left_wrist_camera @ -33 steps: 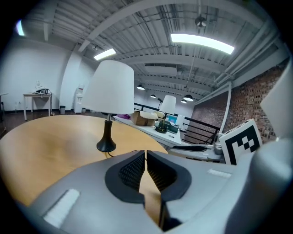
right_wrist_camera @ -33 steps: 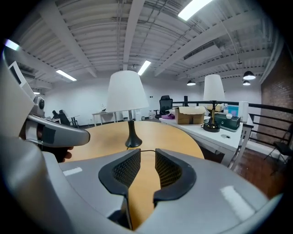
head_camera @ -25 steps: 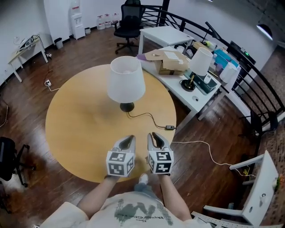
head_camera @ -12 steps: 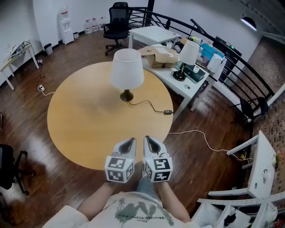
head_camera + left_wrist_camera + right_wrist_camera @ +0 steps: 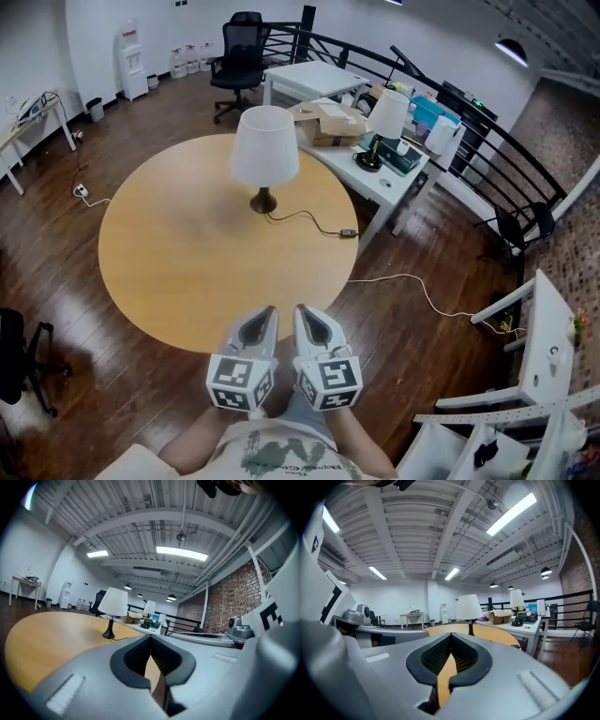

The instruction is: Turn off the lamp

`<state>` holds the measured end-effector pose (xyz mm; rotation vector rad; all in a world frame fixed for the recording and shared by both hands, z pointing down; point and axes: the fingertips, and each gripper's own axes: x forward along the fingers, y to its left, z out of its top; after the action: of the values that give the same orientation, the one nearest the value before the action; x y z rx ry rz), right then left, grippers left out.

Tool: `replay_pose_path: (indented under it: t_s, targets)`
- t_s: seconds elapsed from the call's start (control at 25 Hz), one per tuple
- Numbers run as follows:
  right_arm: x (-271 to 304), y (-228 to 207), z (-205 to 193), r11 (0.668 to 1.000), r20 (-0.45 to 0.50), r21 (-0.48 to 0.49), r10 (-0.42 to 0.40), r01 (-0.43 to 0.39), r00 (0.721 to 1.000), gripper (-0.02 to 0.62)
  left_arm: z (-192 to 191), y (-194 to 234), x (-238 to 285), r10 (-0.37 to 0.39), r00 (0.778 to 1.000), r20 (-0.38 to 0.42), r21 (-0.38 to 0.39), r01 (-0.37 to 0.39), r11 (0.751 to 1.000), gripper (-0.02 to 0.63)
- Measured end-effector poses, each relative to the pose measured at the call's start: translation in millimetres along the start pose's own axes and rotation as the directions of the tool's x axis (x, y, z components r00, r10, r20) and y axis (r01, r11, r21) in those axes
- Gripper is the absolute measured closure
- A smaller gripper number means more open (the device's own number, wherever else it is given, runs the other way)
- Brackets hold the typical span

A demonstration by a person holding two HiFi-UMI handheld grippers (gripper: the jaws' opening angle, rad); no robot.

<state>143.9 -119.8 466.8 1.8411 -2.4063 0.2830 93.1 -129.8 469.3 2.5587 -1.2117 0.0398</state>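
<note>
The lamp (image 5: 265, 145) with a white shade and dark base stands on the far part of the round wooden table (image 5: 169, 253). Its black cord runs right to a small inline switch (image 5: 347, 232) near the table's right edge. Both grippers are held close to my body, off the table's near edge and well short of the lamp. My left gripper (image 5: 266, 312) is shut with nothing in it. My right gripper (image 5: 302, 310) is shut and empty as well. The left gripper view shows the lamp (image 5: 112, 603) far ahead of the left gripper (image 5: 150, 637). The lamp (image 5: 468, 607) likewise stands far beyond the right gripper (image 5: 451, 637).
A white desk (image 5: 398, 183) behind the table's right side carries a second lamp (image 5: 388, 112), cardboard boxes and clutter. A black railing (image 5: 487, 141) curves behind it. A white cable (image 5: 412, 286) lies on the wood floor. An office chair (image 5: 239, 61) stands far back; white furniture (image 5: 544, 347) at right.
Both grippers have drawn back together from over the table's near edge toward my body. The table and lamp now sit farther away in the head view.
</note>
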Motion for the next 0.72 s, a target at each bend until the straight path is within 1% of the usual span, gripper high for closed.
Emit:
replay_pose_path:
  t_s: [0.16,0.4,0.72]
  targets:
    - [-9.2,7.2,0.4,1.000,0.015,-0.005,0.001,-0.001,1.000,0.595,-1.3,-4.8,-10.1,-0.001,1.000,0.007,0.014,0.001,1.000,0.606]
    - [-15.6,7.0,-7.2,1.000,0.018,0.006,0.000,0.000,1.000,0.595,-9.4,-5.3,-14.1,0.008,1.000,-0.007,0.037,-0.008,0.999,0.606]
    - [-20.3,12.2,-7.1,1.000,0.027,0.007,0.005,-0.005,1.000,0.595,-11.5,-8.3,-20.0,0.011,1.000,-0.013,0.038,-0.011,0.999,0.606]
